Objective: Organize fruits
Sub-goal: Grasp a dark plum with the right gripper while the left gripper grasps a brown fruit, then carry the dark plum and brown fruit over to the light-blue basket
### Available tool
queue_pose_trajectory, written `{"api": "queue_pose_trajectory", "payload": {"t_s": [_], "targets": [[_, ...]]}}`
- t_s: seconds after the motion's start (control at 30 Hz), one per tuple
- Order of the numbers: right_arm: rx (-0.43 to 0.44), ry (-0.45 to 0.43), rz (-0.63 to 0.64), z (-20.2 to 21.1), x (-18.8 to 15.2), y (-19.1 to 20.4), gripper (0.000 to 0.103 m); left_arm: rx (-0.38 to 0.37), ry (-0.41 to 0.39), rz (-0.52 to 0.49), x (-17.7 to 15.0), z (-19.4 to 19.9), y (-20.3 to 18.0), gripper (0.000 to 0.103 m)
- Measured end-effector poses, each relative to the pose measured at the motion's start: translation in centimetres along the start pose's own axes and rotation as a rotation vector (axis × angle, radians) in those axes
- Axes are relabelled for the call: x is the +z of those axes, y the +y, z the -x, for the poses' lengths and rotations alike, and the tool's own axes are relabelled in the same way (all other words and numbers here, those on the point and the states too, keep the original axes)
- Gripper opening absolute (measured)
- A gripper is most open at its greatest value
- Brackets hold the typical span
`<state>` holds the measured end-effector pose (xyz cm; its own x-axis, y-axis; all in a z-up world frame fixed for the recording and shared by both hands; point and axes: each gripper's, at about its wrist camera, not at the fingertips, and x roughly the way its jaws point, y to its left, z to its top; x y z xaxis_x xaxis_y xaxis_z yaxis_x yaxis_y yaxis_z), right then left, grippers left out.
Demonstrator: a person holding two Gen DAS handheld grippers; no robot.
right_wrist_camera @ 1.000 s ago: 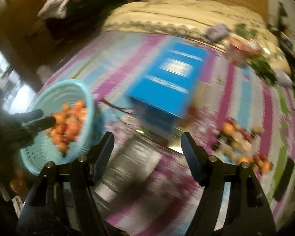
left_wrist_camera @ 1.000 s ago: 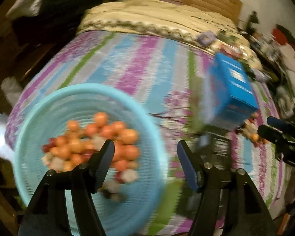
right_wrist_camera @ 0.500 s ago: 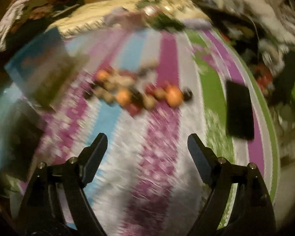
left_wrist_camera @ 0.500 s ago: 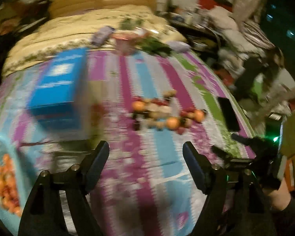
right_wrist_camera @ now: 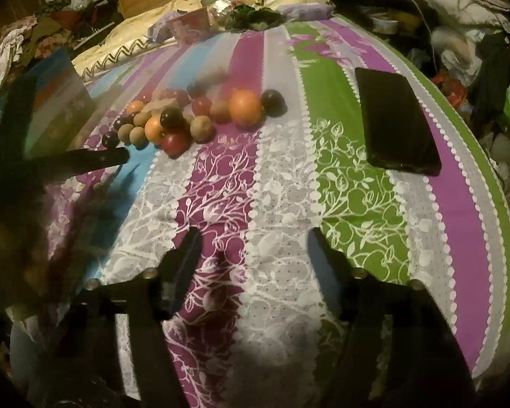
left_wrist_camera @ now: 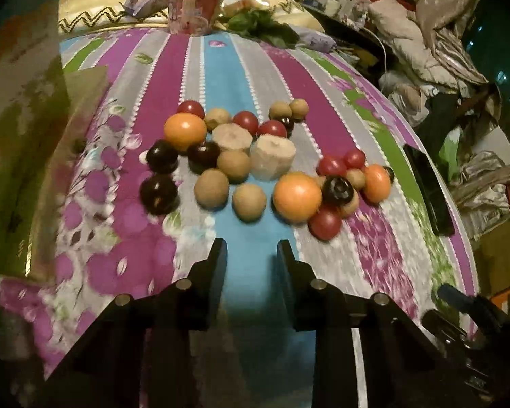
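Two grippers hover above the bed [left_wrist_camera: 221, 68]: left gripper [left_wrist_camera: 251, 251] has just narrowed, empty, near the fruits [left_wrist_camera: 248, 156]; right gripper [right_wrist_camera: 255, 238], closing, remains spread, empty.

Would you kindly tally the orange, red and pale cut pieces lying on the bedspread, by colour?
Orange fruits: 3
Red fruits: 6
Pale cut chunks: 2
Total: 11

Both wrist views look steeply down (sharing fruit pile [left_wrist_camera: 255, 156], bedspread [right_wrist_camera: 282, 176]).
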<state>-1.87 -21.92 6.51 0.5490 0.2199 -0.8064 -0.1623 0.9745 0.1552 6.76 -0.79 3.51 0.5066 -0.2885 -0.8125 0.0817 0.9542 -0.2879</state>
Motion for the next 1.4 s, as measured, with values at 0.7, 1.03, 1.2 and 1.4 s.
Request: {"api": "queue_pose_trajectory", "payload": {"t_s": [0.7, 1.03, 1.2, 1.4], "targets": [[0.007, 0.081, 0.126, -6.9, 11.3, -2.8, 0.033, -0.083, -0.098, 0.002, 2.0, -2.2, 1.7, 0.024], [0.076, 0.188, 0.357, -8.1, 11.8, -2.1, 0.033, -0.097, -0.08, 0.004, 1.6, -2.6, 1.8, 0.025], [0.073, 0.2, 0.387, -9.0, 12.5, -1.4, 0.033, -0.108, -0.07, 0.018, 1.9, -2.8, 2.0, 0.025], [0.085, 0.244, 0.401, -10.7, 13.1, -1.9, 0.033, -0.108, -0.046, 0.012, 2.4, -2.9, 2.0, 0.025]]}}
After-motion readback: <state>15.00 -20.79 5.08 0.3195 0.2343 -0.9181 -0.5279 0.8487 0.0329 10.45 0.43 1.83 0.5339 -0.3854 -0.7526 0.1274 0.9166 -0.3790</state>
